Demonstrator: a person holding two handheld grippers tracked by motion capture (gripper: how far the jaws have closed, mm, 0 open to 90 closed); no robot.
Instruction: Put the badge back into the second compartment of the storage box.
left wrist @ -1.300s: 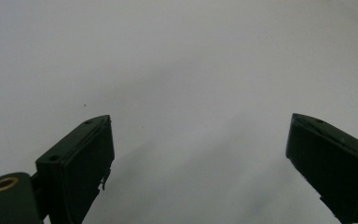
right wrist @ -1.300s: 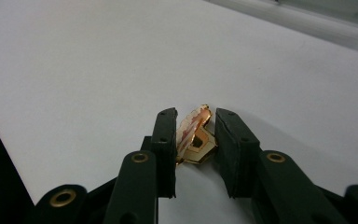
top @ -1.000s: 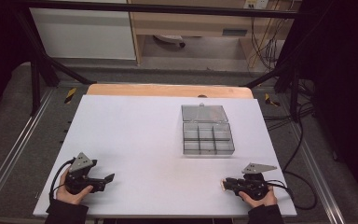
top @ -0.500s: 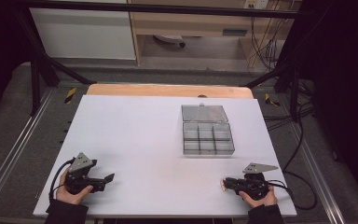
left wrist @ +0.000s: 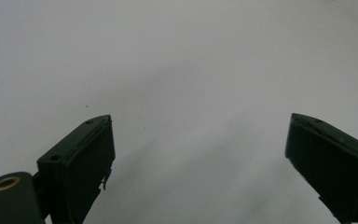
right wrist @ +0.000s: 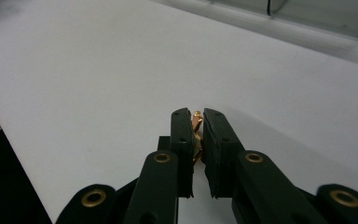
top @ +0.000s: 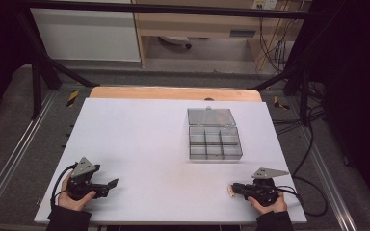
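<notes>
Left gripper (top: 107, 184): you hold it at the table's (top: 139, 134) near left corner, jaws wide apart, nothing between them, pointing right across the near edge.
Table: white top, bare between your two hands.
Compartment box (top: 215, 143): clear, lid (top: 211, 116) thrown open toward the far edge; right of centre, its long axis across the table.
Brass piece (right wrist: 196, 126): small, gold-coloured, pinched upright between the right pads at the near right corner.
Right gripper (top: 233, 189): jaws have just been closing and are clamped on the brass piece.
Bearing: the box lies straight ahead of your right gripper, toward the far edge; your right hand is much nearer it than your left.
</notes>
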